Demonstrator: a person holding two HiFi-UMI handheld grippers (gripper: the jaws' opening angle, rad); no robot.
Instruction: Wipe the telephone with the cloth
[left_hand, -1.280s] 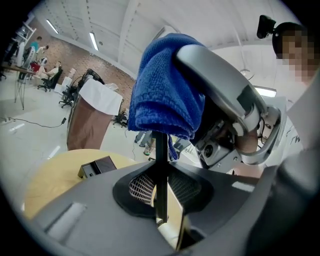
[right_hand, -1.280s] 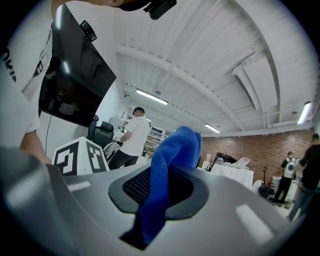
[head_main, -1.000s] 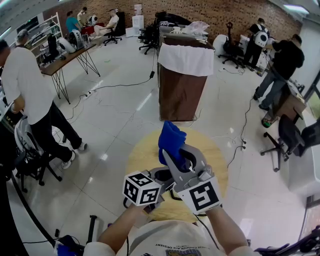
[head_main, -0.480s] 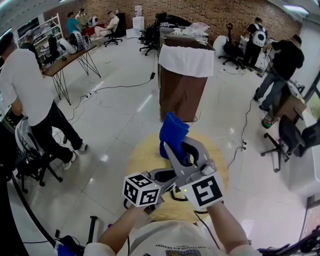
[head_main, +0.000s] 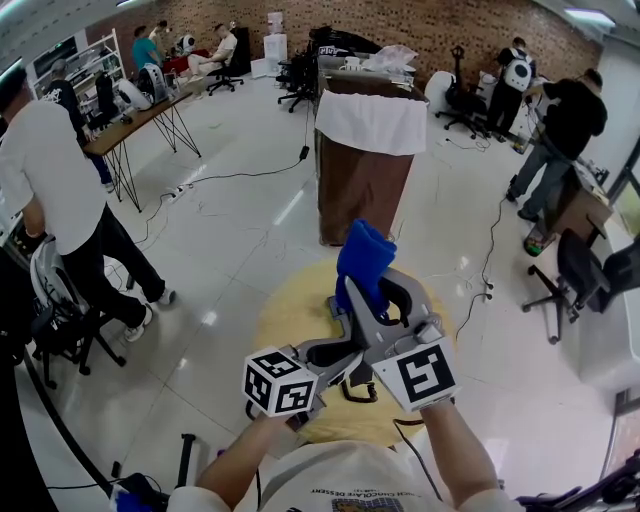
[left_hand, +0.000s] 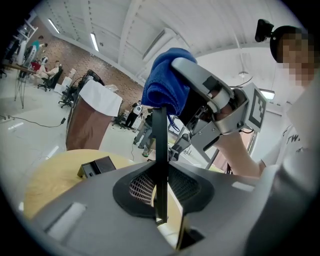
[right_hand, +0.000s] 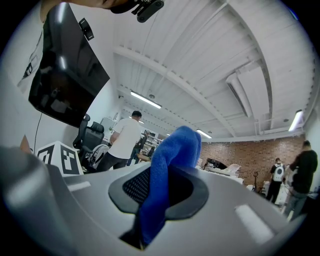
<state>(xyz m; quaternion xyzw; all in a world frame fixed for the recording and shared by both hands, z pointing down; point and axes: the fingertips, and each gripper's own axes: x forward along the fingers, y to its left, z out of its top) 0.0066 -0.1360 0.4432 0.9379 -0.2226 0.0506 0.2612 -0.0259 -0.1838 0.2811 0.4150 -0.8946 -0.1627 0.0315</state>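
Wiping step in hand: my left hand-held gripper clamps the thin black telephone upright above the desk, my right hand-held gripper pinches the blue cloth near the telephone's top end; next, I judge, drag cloth down its face, light pressure.

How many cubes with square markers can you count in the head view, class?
2. The left marker cube sits low, left of centre; the right marker cube is beside it, below the blue cloth.
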